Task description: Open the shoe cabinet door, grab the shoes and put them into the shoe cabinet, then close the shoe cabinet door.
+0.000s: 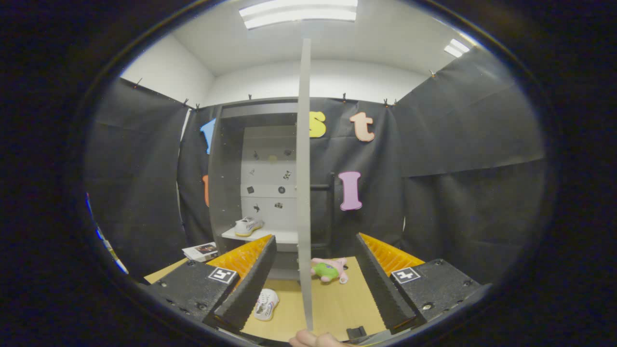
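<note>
- Gripper view looks along the two fingers toward a grey shoe cabinet (226, 183) that stands against the black booth wall.
- Its door (303, 183) is swung open and seen edge-on, a thin pale strip that runs from near the ceiling lights down between the fingers.
- At the door's lower end, close to the camera, a hand (315, 339) shows; whether it touches the door's edge I cannot tell.
- The gripper (315, 299) is spread wide, its fingers well apart, one on each side of the door's edge; neither finger presses on anything, and it holds nothing.
- Inside the cabinet, one white shoe (248, 225) sits on a pale shelf (279, 236), toward the shelf's left end, upright on its sole.
- A second white shoe (266, 304) lies on the wooden table (332, 308), just beside the tip of the left finger and left of the door's edge.
- A pink and green soft toy (328, 269) lies on the table just right of the door's edge, between the fingers and nearer the cabinet than the second shoe.
- A small booklet (200, 251) rests at the table's far left corner, beside the cabinet's left wall.
- Small dark marks dot the cabinet's pale back panel above the shelf; they are too small to make out.
</note>
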